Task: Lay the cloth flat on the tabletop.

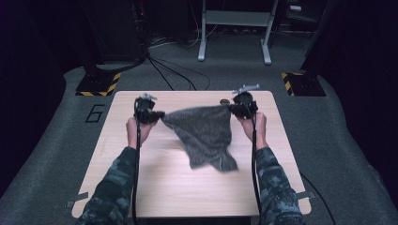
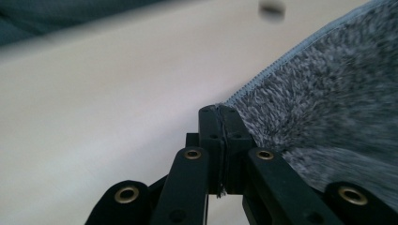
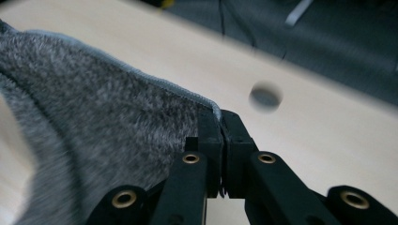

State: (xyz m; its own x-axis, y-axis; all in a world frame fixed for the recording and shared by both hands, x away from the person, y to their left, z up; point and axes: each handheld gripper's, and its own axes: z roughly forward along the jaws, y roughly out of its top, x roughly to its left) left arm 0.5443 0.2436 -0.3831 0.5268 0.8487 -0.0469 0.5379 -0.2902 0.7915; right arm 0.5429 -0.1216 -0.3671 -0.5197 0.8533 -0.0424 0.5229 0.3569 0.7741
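Grey fleece cloth [image 1: 206, 133], fuzzy and mottled with a pale stitched hem, hangs stretched between two hand-held grippers above a light wooden table [image 1: 155, 187] with rounded corners. Its top edge runs taut and roughly level from left to right across the table, while the rest drapes downward to a loose, crumpled point whose lower end rests on the tabletop. Camouflage-patterned sleeves [image 1: 112, 187] enter from below. The left gripper [image 1: 157, 115], black and angular with brass-coloured rivets, has its jaws clenched on the cloth's left top corner; in the left gripper view the hem [image 2: 267, 70] is pinched between the pressed-together pads. The right gripper [image 1: 232, 108] grasps the opposite top corner in the same way. A small dark round spot [image 3: 265, 97] marks the table near the right gripper.
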